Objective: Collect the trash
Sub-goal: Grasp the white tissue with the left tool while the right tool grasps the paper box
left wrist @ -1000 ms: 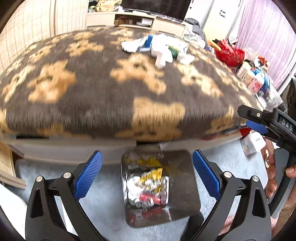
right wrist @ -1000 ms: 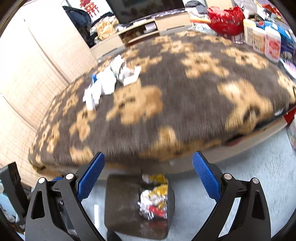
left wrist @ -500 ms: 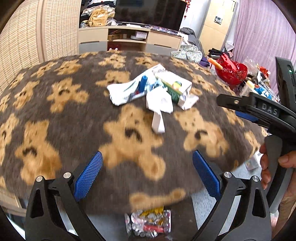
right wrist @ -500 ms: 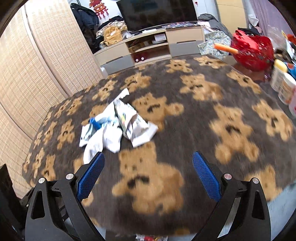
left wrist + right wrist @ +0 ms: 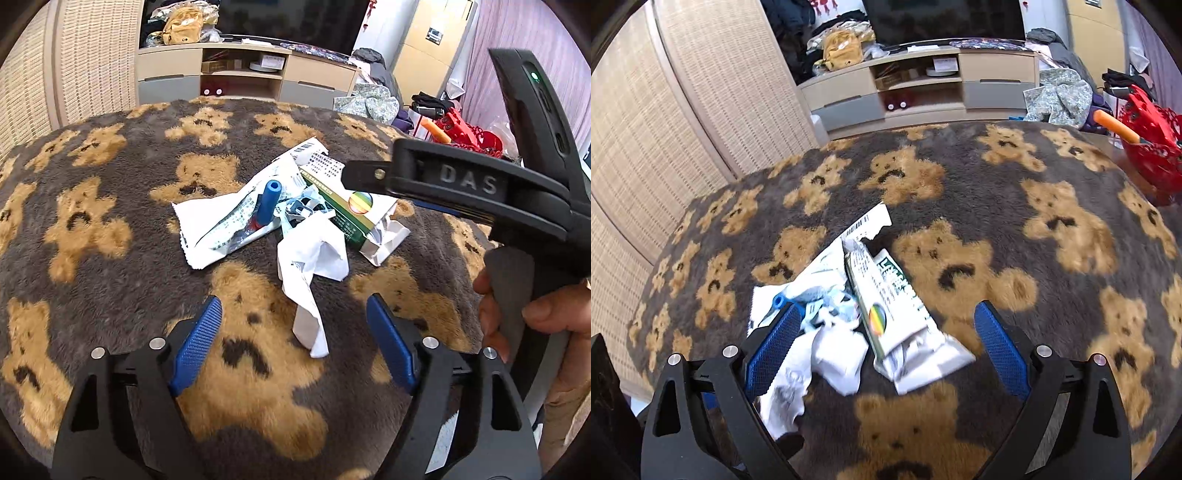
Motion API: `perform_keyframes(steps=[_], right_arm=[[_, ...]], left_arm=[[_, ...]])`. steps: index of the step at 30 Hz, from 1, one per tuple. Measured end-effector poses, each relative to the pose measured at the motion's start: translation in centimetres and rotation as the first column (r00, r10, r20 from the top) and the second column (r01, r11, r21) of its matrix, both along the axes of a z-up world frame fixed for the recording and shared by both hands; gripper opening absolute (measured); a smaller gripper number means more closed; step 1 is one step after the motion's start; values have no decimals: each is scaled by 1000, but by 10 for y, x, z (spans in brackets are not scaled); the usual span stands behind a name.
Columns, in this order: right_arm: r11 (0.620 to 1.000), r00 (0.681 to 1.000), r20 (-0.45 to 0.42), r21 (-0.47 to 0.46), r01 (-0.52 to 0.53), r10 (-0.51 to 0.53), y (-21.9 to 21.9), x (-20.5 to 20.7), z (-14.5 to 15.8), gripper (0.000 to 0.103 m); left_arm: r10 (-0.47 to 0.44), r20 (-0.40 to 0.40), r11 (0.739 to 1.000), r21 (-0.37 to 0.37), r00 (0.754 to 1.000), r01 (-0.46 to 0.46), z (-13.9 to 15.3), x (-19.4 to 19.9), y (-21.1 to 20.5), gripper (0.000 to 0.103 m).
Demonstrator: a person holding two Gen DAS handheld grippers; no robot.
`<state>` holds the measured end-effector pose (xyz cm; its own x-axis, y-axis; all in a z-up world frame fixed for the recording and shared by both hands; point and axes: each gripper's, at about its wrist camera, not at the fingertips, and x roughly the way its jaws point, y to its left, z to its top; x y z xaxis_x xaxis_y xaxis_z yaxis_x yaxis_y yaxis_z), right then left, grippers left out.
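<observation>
Trash pile [image 5: 291, 218] lies mid-blanket [image 5: 110, 258], at 12 o'clock of both claws. Left gripper [image 5: 293, 343]: jaws closing, nothing between them, paper tail [image 5: 310, 325] just ahead. Right gripper [image 5: 886, 347]: wide, straddling the carton [image 5: 890, 302], presumably for pickup.

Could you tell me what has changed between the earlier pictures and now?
Both claws rose from the bin on the floor to the trash pile on the bear blanket. The left claw is closing, nothing between its jaws; the right claw is open. The pile is unmoved.
</observation>
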<state>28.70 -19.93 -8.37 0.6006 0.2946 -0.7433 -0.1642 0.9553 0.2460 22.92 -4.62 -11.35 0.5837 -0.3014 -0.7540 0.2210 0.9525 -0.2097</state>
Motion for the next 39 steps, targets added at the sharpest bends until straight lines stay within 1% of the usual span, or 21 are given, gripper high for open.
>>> perform_keyframes(steps=[1,3,5,7,9,10,13,15,16,17,18,19,21,22,24,26,29,32,36,39], right_arm=[[1000,1000,-2,-6,-8,8,2,3,-1,95],[999,999,-14,-28,-31,30,7,9,-6,91],[998,999,-26,-41,-45,44,10,14,-11,88],[998,998,-33,-40,-49,48,11,16,-14,87],[998,998,-37,-40,-55,54,12,19,-18,83],[997,997,-39,-42,-61,59,14,20,-19,82],[995,995,-52,-59,-83,80,22,23,-25,75],[994,995,-61,-63,-86,82,24,25,-29,55],[995,995,-59,-62,-80,77,24,25,-30,52],[995,996,-57,-56,-77,74,24,25,-30,46],[996,996,-55,-46,-79,77,23,25,-29,42],[995,995,-53,-50,-83,80,23,25,-28,40],[994,995,-49,-56,-95,92,24,22,-26,31],[993,994,-48,-52,-101,99,24,21,-24,28],[993,993,-46,-35,-114,112,23,18,-21,15],[992,993,-40,-47,-113,111,25,15,-18,15],[992,991,-46,-30,-126,124,24,9,-16,14],[993,992,-43,-7,-116,115,20,4,-12,14],[995,995,-17,5,-96,97,10,-7,1,14],[997,997,5,9,-83,83,3,-19,16,14]], left_arm=[[-2,-3,1000,-2,1000,2,-1,2,0,74],[-4,-11,1000,-7,1000,4,-5,7,0,72],[-7,-19,1000,-7,1000,7,-8,10,-1,67],[-9,-24,1000,-8,1000,9,-10,14,-1,64],[-11,-27,1000,-8,1000,11,-13,17,0,60],[-12,-29,1000,-8,1000,12,-14,18,0,56],[-16,-36,1000,-7,999,16,-17,21,0,46],[-18,-41,1000,-9,999,17,-19,21,1,35],[-18,-42,1000,-9,999,17,-19,21,1,24],[-19,-42,1000,-9,999,19,-19,21,2,18],[-20,-41,1000,-9,999,20,-19,22,2,18],[-22,-39,1000,-7,999,22,-19,21,2,14],[-29,-38,1000,-4,999,29,-19,20,2,5],[-30,-36,1000,-2,999,30,-18,19,1,4],[-36,-30,999,4,999,36,-17,16,-1,4],[-39,-26,999,6,999,39,-16,14,-2,3],[-39,-17,999,8,999,39,-11,8,-2,3],[-37,-9,999,18,999,37,-5,2,-2,3],[-36,3,999,31,999,36,4,-9,-2,3],[-30,13,999,38,999,30,14,-19,0,3]])
